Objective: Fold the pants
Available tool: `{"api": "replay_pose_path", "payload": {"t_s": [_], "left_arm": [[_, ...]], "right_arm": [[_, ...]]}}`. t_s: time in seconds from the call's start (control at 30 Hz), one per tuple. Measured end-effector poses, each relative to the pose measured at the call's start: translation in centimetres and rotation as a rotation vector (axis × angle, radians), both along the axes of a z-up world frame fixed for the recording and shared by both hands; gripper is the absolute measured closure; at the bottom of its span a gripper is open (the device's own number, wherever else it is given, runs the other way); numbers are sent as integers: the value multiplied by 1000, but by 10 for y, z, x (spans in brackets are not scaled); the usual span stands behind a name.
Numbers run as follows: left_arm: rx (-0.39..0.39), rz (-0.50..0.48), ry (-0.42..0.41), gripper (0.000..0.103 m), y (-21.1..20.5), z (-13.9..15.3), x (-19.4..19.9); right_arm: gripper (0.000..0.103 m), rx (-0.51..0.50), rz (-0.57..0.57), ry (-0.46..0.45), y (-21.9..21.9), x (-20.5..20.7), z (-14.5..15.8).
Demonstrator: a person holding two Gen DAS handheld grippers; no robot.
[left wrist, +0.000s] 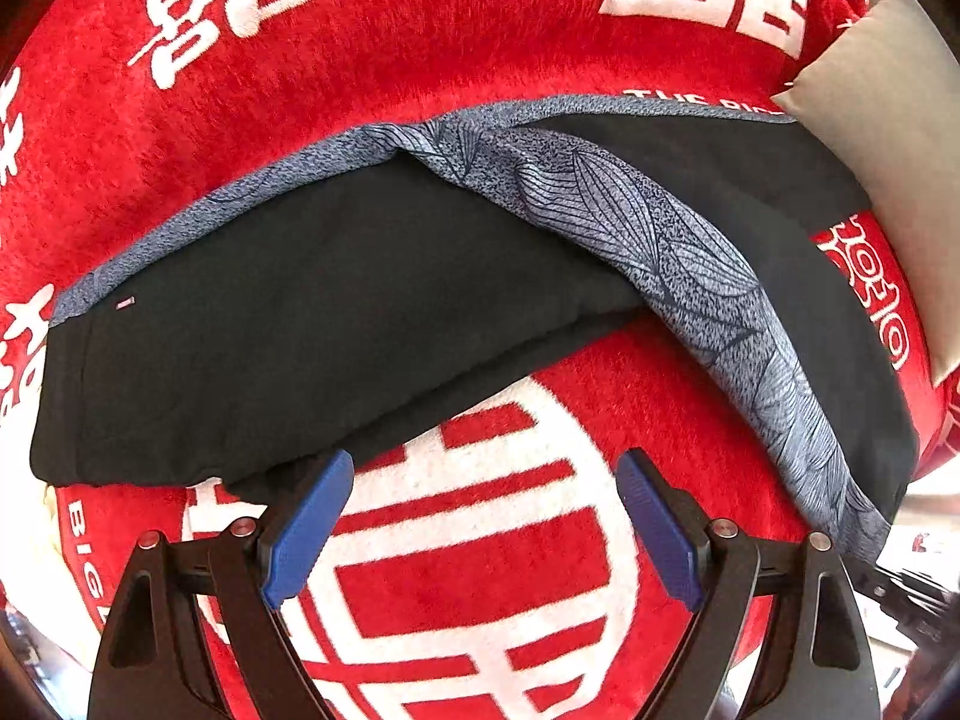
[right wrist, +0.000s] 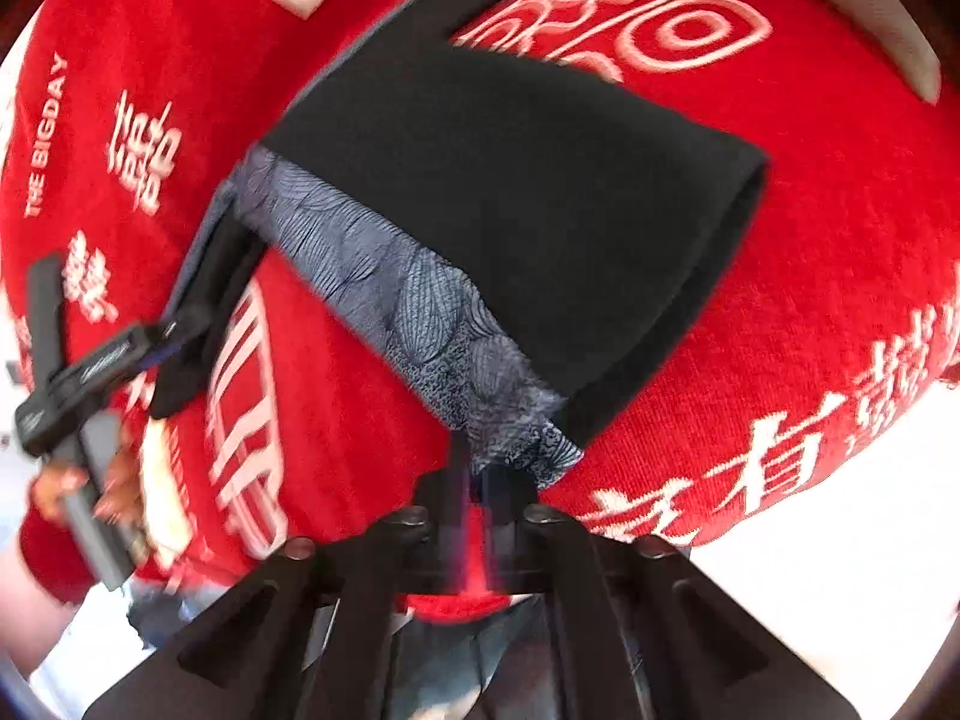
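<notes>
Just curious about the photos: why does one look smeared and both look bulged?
Right wrist view: motion blur smears the tongs and hand. Left wrist view: sharp, its tongs crisp. Both: fisheye bends the pants and red blanket.

Both views are brightly and evenly lit; no hard shadows are cast. Strong fisheye bending is seen at the dark edges. The left wrist view is sharp. The right wrist view is smeared by motion blur, and white glare is blown out near right.

blanket [right wrist: 840, 228] | "THE BIGDAY" in white; large white Chinese characters; 有 readable
</notes>
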State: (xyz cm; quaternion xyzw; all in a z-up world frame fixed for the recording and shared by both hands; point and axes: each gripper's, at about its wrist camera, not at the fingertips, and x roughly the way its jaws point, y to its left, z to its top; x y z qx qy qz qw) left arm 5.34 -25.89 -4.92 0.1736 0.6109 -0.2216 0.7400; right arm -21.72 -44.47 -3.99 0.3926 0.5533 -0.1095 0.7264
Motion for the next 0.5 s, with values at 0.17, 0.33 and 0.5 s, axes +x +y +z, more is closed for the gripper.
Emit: {"api": "replay_pose_path", "payload": {"t_s": [0.17, 0.33, 0.5], "left_arm": [[29, 23, 5, 13, -20, 2, 9], [45, 91, 4, 13, -31, 15, 27], [51, 135, -19, 13, -57, 25, 49]], "right_arm": [[100, -22, 89, -89, -37, 35, 66], [100, -109, 115, -177, -109, 94, 128], [100, -229, 134, -185, -188, 178, 147]]}}
